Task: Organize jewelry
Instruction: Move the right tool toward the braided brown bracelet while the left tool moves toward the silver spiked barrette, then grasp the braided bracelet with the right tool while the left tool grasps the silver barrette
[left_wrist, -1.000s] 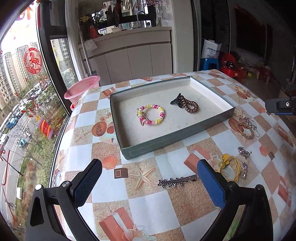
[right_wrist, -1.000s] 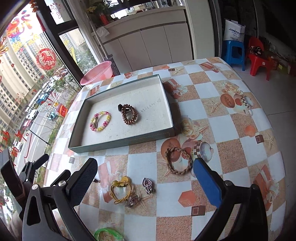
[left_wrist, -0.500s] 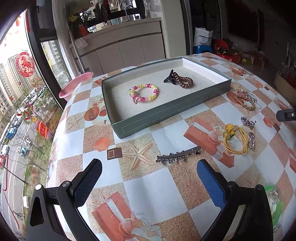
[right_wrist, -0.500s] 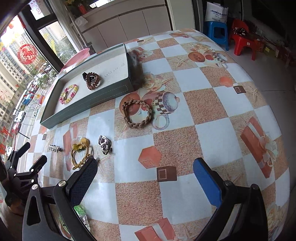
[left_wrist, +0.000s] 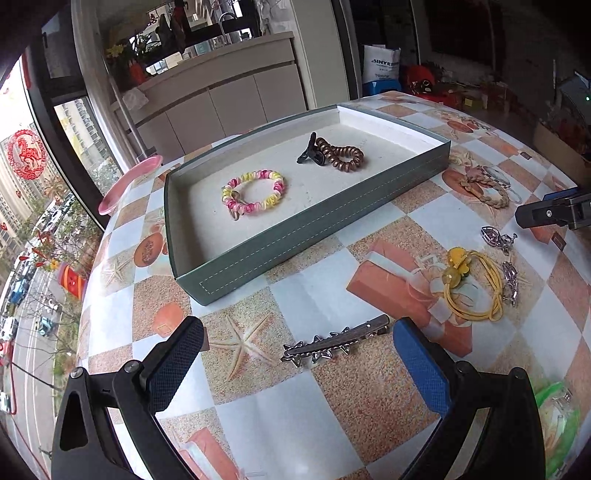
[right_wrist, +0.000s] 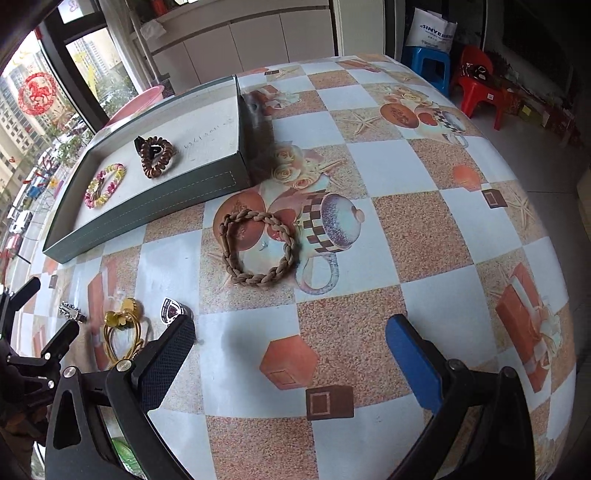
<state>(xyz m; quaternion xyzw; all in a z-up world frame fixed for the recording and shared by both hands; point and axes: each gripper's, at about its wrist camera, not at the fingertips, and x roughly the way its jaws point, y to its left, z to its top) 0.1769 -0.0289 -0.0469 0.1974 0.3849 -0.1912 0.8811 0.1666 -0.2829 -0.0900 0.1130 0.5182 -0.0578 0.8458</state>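
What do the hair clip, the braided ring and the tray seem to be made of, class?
Hair clip: probably metal, with a shiny silvery glint and spiky studs.
Braided ring: likely cord or woven fibre, matte tan, with plaited strands visible.
Tray: seemingly board covered in grey-green leatherette, with a stitched seam along its wall and a pale, dull lining inside.

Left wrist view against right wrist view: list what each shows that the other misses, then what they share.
Only the left wrist view shows the whole silver hair clip lying between the open left gripper fingers, and the full yellow cord hair tie.

Only the right wrist view shows the red chair and blue stool beyond the table, with bare tablecloth ahead of the open right gripper.

Both show the green tray holding the beaded bracelet and brown coil hair tie, plus the braided band outside it.
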